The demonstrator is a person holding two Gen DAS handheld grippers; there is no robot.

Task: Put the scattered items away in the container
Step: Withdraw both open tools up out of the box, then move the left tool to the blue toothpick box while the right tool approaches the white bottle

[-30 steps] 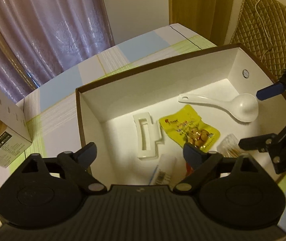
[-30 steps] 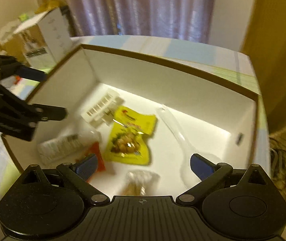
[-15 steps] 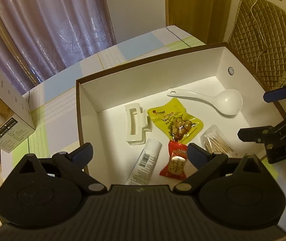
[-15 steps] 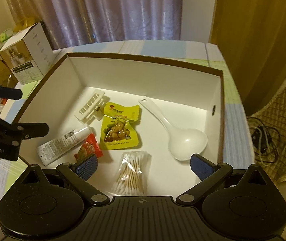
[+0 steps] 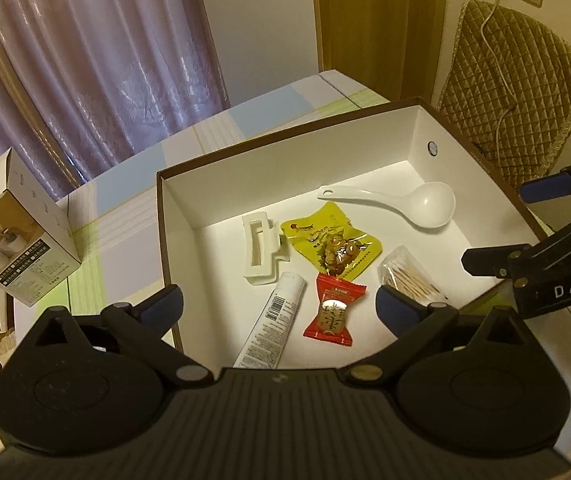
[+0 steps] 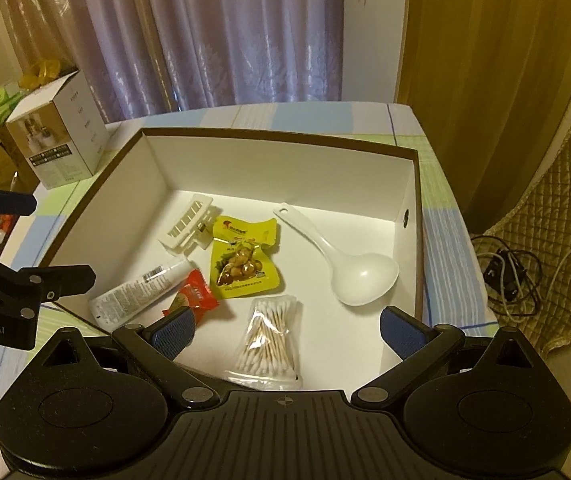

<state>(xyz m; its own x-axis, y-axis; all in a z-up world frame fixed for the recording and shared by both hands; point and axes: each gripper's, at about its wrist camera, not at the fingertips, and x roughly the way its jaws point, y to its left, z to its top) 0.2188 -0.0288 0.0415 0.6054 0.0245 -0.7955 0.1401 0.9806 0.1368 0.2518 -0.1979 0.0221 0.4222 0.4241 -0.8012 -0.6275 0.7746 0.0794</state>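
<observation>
**Box full, both tongs empty: the remaining risk is a snag on the way out**

A curtained room, a bench [image 6: 437,216] under a pastel checked cloth, and on it the brown-rimmed white box [image 6: 285,136] that serves as the container. Inside lie 6 things: a white spoon [image 6: 349,268], a yellow snack pouch [image 6: 241,258], a white hair claw [image 5: 259,250], a white tube [image 5: 271,322], a red sweet wrapper [image 5: 333,310] and a bag of cotton swabs [image 6: 271,340]. No loose item shows on the cloth around the box, so the tidying looks finished, though the near bench edge is hidden behind both devices.

The left tongs [image 5: 279,308] hang above the box's near left corner, jaws spread wide and holding nothing. The right tongs [image 6: 287,326] hover over the swab bag, likewise spread and empty.

The likely trouble: a low sweep could catch a spread jaw on the box wall and drag the light box across the cloth. The 2 tongs are also near each other, so crossing paths could knock them together.

A cardboard carton [image 6: 59,146] stands beside the box; whether it belongs to the task I cannot tell.
</observation>
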